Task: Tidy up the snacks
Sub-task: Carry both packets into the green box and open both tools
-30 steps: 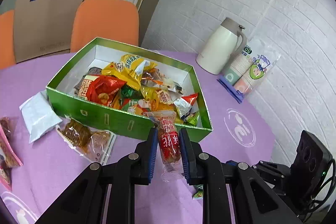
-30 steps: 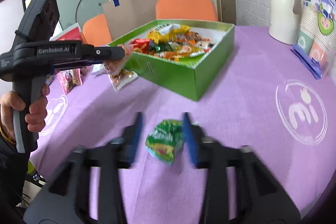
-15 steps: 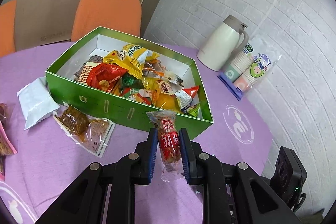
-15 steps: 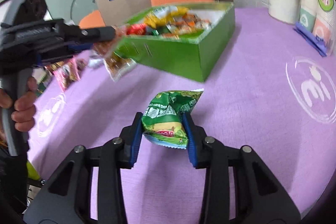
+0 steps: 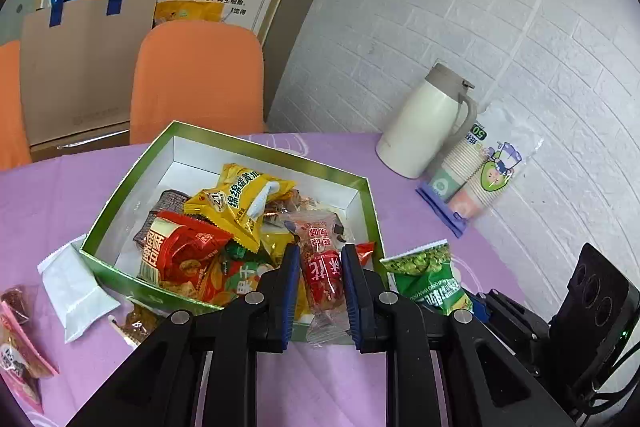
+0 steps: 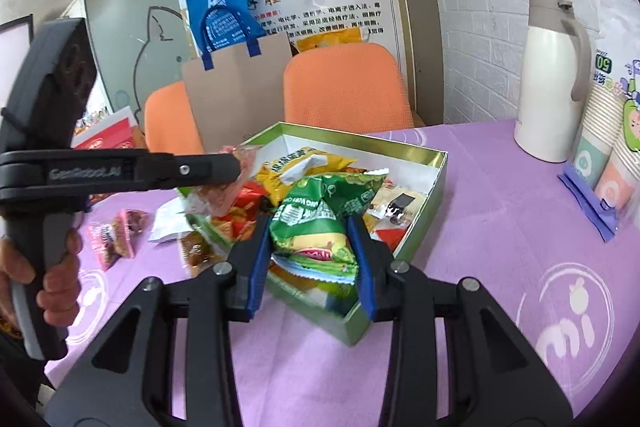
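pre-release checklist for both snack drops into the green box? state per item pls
1. Left gripper jaws shut on the red snack: ok.
2. Right gripper jaws shut on the green snack: ok.
3. Red snack over the green box opening: cannot tell; it sits near the front wall.
4. Green snack over the opening: ok in the right wrist view.
5. Room in the box: ok, bare floor at the back.
6. Grippers apart from each other: ok.

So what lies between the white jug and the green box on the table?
Only bare purple cloth lies between the jug and the box; the right wrist view shows it, the left too.
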The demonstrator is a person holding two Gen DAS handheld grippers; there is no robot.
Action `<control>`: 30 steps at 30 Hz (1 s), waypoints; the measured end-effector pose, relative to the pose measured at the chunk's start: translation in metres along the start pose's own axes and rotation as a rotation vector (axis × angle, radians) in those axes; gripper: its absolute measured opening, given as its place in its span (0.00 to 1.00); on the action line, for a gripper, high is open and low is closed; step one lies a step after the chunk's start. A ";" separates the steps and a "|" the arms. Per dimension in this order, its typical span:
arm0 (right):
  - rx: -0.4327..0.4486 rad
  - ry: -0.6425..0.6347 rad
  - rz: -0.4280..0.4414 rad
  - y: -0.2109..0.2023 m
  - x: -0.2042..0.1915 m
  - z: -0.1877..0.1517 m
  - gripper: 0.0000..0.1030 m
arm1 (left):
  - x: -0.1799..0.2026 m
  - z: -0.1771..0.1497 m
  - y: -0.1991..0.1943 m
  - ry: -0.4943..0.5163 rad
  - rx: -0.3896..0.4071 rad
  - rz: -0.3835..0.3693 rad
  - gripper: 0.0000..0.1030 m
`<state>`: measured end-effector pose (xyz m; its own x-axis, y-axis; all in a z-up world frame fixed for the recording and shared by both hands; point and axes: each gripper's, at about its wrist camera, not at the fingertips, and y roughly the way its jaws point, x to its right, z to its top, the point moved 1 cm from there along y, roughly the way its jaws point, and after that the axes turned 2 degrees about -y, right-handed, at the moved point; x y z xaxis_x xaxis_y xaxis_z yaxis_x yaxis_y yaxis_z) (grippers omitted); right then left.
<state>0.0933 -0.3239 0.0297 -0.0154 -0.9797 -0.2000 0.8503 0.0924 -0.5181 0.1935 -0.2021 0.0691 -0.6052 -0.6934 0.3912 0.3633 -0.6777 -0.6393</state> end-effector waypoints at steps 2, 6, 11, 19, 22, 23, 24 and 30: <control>-0.016 0.005 -0.005 0.014 0.006 0.001 0.39 | -0.003 0.003 0.012 -0.001 -0.017 0.014 0.20; -0.060 0.010 0.007 0.048 0.017 0.000 0.51 | -0.012 0.004 0.034 0.001 -0.046 0.043 0.20; -0.040 -0.053 -0.034 0.047 0.013 -0.009 0.86 | -0.028 0.000 0.054 -0.018 -0.073 0.032 0.68; -0.035 -0.062 -0.054 0.038 0.008 -0.013 0.89 | -0.043 -0.009 0.052 -0.052 -0.047 0.113 0.86; -0.030 -0.045 -0.052 0.031 0.004 -0.013 0.92 | -0.040 -0.012 0.042 -0.034 -0.025 0.129 0.86; -0.025 -0.040 -0.053 0.028 0.002 -0.013 0.92 | -0.038 -0.013 0.038 -0.029 -0.018 0.134 0.86; -0.017 -0.036 -0.049 0.023 -0.002 -0.012 0.92 | -0.036 -0.014 0.033 -0.023 -0.012 0.138 0.86; 0.025 -0.067 -0.024 -0.002 -0.026 -0.012 0.93 | -0.023 -0.019 -0.001 0.003 0.036 0.146 0.86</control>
<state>0.0859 -0.2967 0.0259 -0.0011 -0.9914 -0.1311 0.8629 0.0654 -0.5011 0.1938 -0.1813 0.0485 -0.5463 -0.7843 0.2939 0.4726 -0.5783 -0.6650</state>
